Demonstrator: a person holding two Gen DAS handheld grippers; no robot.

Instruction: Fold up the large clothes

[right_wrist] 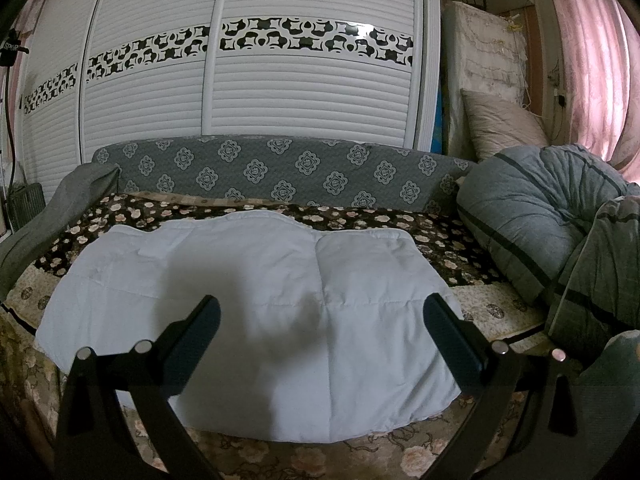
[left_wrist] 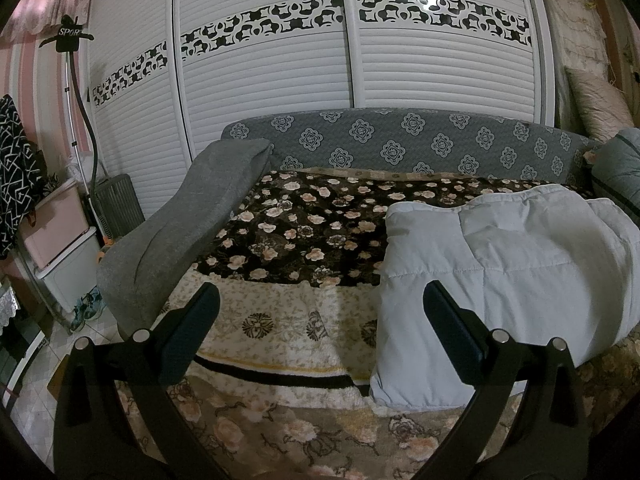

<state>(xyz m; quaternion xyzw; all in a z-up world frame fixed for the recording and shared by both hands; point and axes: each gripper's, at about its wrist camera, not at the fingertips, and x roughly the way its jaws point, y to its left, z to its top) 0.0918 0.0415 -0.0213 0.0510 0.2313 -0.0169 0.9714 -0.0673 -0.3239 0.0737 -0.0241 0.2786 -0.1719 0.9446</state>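
Observation:
A pale blue quilted comforter [right_wrist: 256, 312] lies folded into a rectangle on the sofa bed, its near edge hanging over the front. In the left wrist view the same comforter [left_wrist: 504, 280] fills the right side. My right gripper [right_wrist: 320, 332] hovers open above the comforter's near half, nothing between its fingers. My left gripper [left_wrist: 320, 328] stands open to the left of the comforter, over the cream floral blanket [left_wrist: 280, 324], holding nothing.
The sofa's grey patterned backrest [right_wrist: 280, 168] runs along the far side, a grey armrest [left_wrist: 180, 236] at the left. A dark floral blanket [left_wrist: 304, 224] covers the seat. Grey striped bedding [right_wrist: 552, 220] is piled at the right. White slatted wardrobe doors [left_wrist: 260, 100] stand behind.

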